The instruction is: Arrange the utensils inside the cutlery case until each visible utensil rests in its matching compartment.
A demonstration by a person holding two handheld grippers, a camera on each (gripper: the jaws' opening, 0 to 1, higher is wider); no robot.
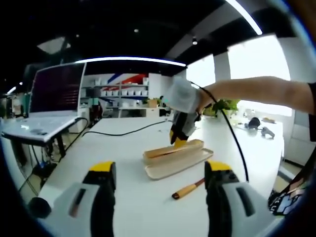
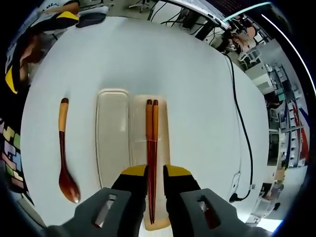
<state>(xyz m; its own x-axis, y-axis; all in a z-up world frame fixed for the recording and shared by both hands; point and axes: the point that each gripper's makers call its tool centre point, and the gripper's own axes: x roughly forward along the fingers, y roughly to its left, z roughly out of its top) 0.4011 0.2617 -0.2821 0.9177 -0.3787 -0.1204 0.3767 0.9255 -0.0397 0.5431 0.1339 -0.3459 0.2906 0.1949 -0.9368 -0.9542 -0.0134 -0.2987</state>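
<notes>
The wooden cutlery case lies open on the white table as a base (image 2: 165, 123) and a lid (image 2: 111, 133) side by side. A pair of brown chopsticks (image 2: 151, 128) rests lengthwise in the base. My right gripper (image 2: 155, 173) points down over their thin ends, its jaws drawn in narrowly around them. From the left gripper view, the right gripper (image 1: 177, 142) touches the far end of the case (image 1: 177, 157). A wooden spoon (image 2: 63, 158) lies on the table left of the lid, and its handle (image 1: 187, 189) shows in front of the case. My left gripper (image 1: 160, 170) hangs wide open, holding nothing.
A person's arm (image 1: 256, 91) reaches in from the right, holding the right gripper. An open laptop (image 1: 54, 98) stands on a side stand at the left. A black cable (image 1: 123, 131) crosses the far tabletop, also seen as a cable (image 2: 242, 138) to the right of the case.
</notes>
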